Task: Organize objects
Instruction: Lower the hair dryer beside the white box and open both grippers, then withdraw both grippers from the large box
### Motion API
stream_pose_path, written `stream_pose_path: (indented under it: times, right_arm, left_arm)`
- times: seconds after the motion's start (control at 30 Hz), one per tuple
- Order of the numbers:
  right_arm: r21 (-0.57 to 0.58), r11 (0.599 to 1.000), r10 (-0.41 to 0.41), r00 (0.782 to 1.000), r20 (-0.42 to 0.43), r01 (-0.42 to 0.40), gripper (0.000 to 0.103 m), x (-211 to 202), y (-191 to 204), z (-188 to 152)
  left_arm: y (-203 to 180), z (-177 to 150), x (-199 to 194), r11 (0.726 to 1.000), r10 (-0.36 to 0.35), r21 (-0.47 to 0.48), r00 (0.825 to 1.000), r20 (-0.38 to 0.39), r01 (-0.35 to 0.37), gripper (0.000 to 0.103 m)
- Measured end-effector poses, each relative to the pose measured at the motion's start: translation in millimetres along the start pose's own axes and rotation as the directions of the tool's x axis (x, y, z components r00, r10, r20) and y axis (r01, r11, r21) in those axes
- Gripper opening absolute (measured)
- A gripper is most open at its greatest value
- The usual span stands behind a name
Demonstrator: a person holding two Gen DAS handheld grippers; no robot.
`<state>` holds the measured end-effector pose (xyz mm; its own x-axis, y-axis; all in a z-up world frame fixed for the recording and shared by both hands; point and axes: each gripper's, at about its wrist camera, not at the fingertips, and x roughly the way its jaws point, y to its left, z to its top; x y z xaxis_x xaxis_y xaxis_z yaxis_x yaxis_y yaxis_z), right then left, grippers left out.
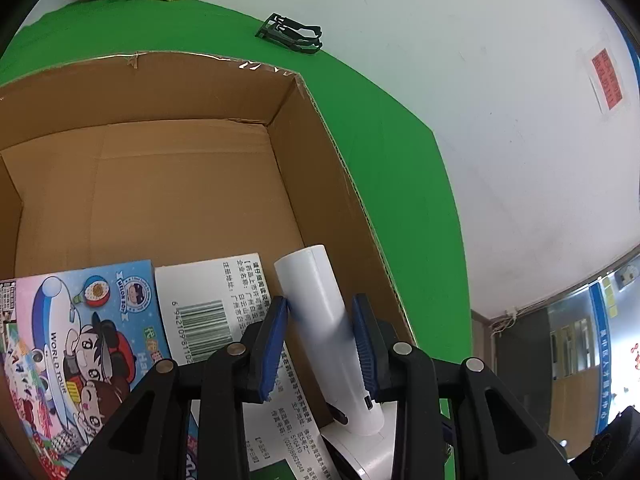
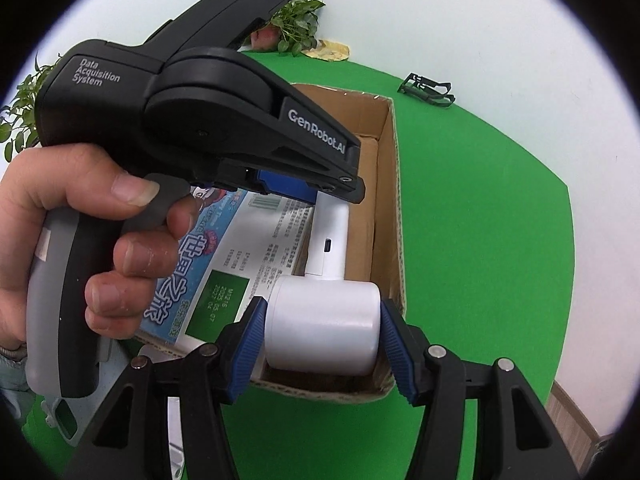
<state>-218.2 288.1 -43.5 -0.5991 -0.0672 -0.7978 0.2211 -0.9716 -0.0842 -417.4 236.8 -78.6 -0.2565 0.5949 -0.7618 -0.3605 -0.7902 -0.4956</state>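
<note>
The white T-shaped device (image 2: 322, 328), rigid, smooth and judged slippery, is lowered into the cardboard box (image 1: 328, 152), its handle clamped by the left gripper (image 1: 320, 344) and its barrel straddled, contact unclear, by the right gripper (image 2: 322, 344).

Green cloth (image 1: 400, 184) covers the tabletop ahead of the jaws and to their right. White wall (image 1: 460, 60) behind it, red notice (image 1: 607, 80) stuck on far right. Leafy plant (image 2: 298, 24) in the far corner, yellow leaf (image 2: 328, 49) beside it. Glass partition with blue strip (image 1: 600, 344) lower right. Even, bright light.
</note>
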Motion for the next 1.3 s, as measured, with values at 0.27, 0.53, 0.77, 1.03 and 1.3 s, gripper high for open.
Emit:
stream_pose_path:
  times: [0.27, 0.53, 0.77, 1.03, 1.3]
  right_arm:
    - [0.009, 1.0, -0.003, 1.0, -0.02, 0.003, 0.057, 16.3, -0.4, 12.5]
    - [0.038, 0.999, -0.007, 0.997, 0.079, 0.004, 0.085, -16.5, -8.7, -10.7]
    - [0.106, 0.994, 0.013, 0.984, 0.178, -0.032, 0.102, -51.9, -4.4, -42.7]
    - [0.129, 0.991, -0.008, 0.974, 0.225, -0.022, 0.102, -83.3, 29.7, -61.7]
    - [0.128, 0.992, -0.033, 0.973, 0.227, 0.004, 0.102, -104.8, 62.6, -86.5]
  left_arm:
    - [-8.5, -8.7, -4.6, 0.999, 0.034, 0.023, 0.999, -0.009, -0.034, 0.029]
    - [-18.6, -37.5, -74.4, 0.99, 0.093, 0.096, 0.985, 0.148, -0.107, 0.038]
    - [-39.4, -114.7, -175.4, 0.905, 0.3, 0.144, 0.84, 0.453, -0.4, 0.099]
    - [-34.0, -200.7, -237.9, 0.856, 0.404, 0.083, 0.761, 0.508, -0.511, 0.1]
    - [-34.6, -255.3, -263.7, 0.829, 0.443, 0.064, 0.723, 0.53, -0.555, 0.1]
